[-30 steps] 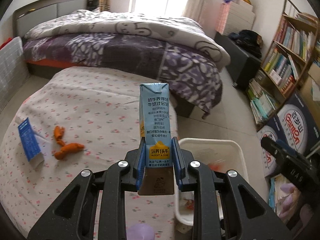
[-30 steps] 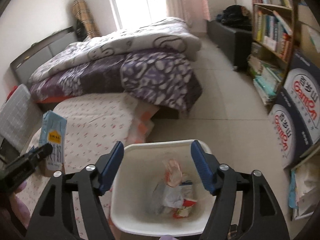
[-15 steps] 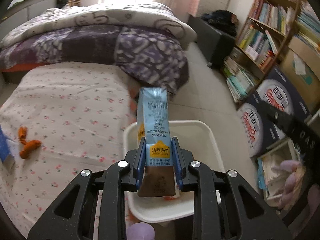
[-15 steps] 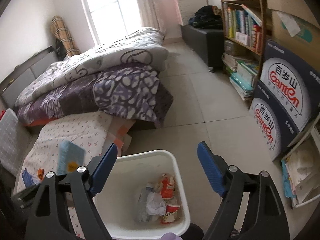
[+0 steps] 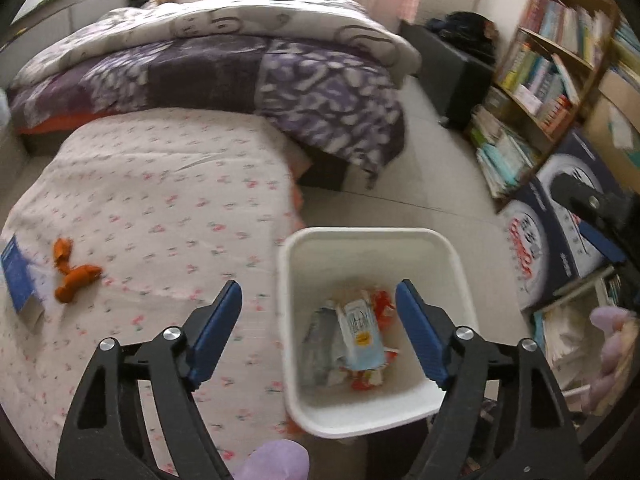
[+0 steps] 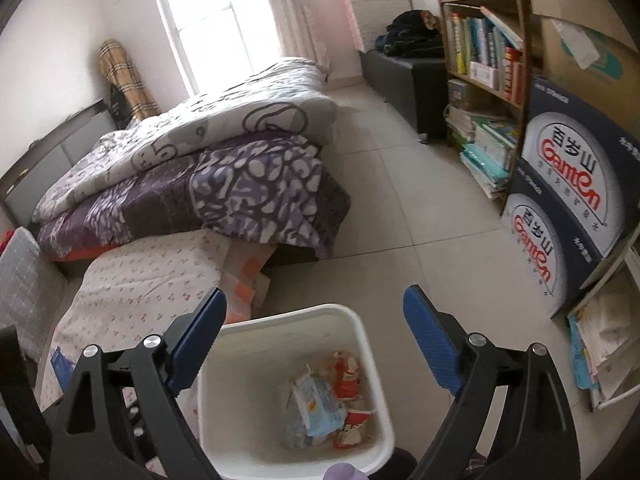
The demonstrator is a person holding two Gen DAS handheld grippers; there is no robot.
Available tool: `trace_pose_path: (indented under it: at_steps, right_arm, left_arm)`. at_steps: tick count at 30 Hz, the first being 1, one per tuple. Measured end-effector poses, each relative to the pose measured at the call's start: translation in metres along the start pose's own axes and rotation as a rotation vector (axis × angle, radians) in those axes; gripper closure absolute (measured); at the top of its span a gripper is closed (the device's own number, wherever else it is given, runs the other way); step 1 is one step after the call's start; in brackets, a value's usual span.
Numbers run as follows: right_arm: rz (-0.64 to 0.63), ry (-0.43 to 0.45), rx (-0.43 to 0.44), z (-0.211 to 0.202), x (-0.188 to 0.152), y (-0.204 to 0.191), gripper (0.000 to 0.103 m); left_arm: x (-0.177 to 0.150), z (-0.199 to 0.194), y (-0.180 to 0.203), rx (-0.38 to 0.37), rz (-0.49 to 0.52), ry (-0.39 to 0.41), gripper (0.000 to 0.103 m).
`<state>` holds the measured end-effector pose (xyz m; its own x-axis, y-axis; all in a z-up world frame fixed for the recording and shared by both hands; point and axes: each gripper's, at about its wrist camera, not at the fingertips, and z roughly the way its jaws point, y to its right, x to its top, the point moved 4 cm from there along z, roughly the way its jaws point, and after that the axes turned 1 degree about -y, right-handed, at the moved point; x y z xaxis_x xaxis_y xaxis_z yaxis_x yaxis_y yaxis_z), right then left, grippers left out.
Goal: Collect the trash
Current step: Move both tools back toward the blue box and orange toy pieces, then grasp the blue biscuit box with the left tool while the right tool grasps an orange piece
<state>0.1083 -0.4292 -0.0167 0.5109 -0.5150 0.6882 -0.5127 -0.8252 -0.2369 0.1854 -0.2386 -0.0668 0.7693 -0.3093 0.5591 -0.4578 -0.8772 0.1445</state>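
Observation:
A white trash bin stands on the floor beside the low floral-sheeted mattress. The light blue milk carton lies inside it on top of crumpled wrappers. My left gripper hangs above the bin's left side, its jaws opening with nothing between them. My right gripper hovers over the bin's far rim, jaws also opening and empty. On the mattress lie orange peel pieces and a dark blue carton at the left edge.
A bed with a purple and white quilt lies beyond the mattress. A bookshelf and stacked blue water boxes line the right wall. Tiled floor lies between bed and shelf. A gloved hand shows at right.
My left gripper carried the milk carton from over the mattress to above the bin, then opened; the carton now lies in the bin. My right gripper's jaws spread wider.

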Motion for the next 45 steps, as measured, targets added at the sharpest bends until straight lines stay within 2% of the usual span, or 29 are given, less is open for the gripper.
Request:
trace_pose_path:
  at_steps: [4,10,13,19,25,30,34,37,38,39,40,42,45]
  right_arm:
    - [-0.039,-0.012,0.021,0.004,-0.005,-0.026,0.011]
    - [-0.099,-0.044,0.058,0.014,-0.015,-0.072,0.009]
    - [-0.133,-0.076,0.084,0.022,-0.024,-0.098,0.009]
    - [-0.234,-0.083,0.092,0.030,-0.040,-0.144,0.009]
    - [-0.372,-0.090,0.124,0.042,-0.061,-0.195,0.009]
    - [-0.509,-0.113,0.169,0.059,-0.082,-0.244,0.009]
    - [-0.597,-0.137,0.211,0.075,-0.096,-0.275,0.009]
    - [-0.672,-0.149,0.256,0.087,-0.109,-0.300,0.009]
    - [-0.713,-0.158,0.278,0.092,-0.116,-0.312,0.009]
    - [-0.736,-0.161,0.295,0.095,-0.120,-0.319,0.009]
    - [-0.765,-0.165,0.314,0.097,-0.125,-0.327,0.009]
    - [-0.846,-0.181,0.351,0.102,-0.139,-0.345,0.009]
    - [-0.951,-0.215,0.417,0.110,-0.160,-0.370,0.009]
  left_arm:
    - [0.003,-0.001,-0.042,0.083,-0.078,-0.012,0.017]
    - [0.006,-0.004,-0.131,0.255,-0.250,-0.037,0.013]
    - [0.007,-0.009,-0.173,0.315,-0.335,-0.038,0.013]
    - [0.004,-0.015,-0.262,0.522,-0.434,-0.043,0.010]
    - [0.001,-0.010,-0.328,0.607,-0.541,-0.080,0.010]
    - [-0.004,0.003,-0.359,0.585,-0.606,-0.144,0.010]
    - [-0.015,0.020,-0.374,0.519,-0.623,-0.228,0.010]
    - [-0.023,0.024,-0.383,0.481,-0.642,-0.258,0.012]
    - [-0.027,0.024,-0.386,0.466,-0.648,-0.266,0.015]
    - [-0.031,0.024,-0.389,0.443,-0.655,-0.274,0.025]
    - [-0.033,0.024,-0.391,0.422,-0.659,-0.281,0.031]
    - [-0.038,0.018,-0.392,0.386,-0.642,-0.277,0.037]
    - [-0.041,0.004,-0.393,0.372,-0.605,-0.257,0.048]
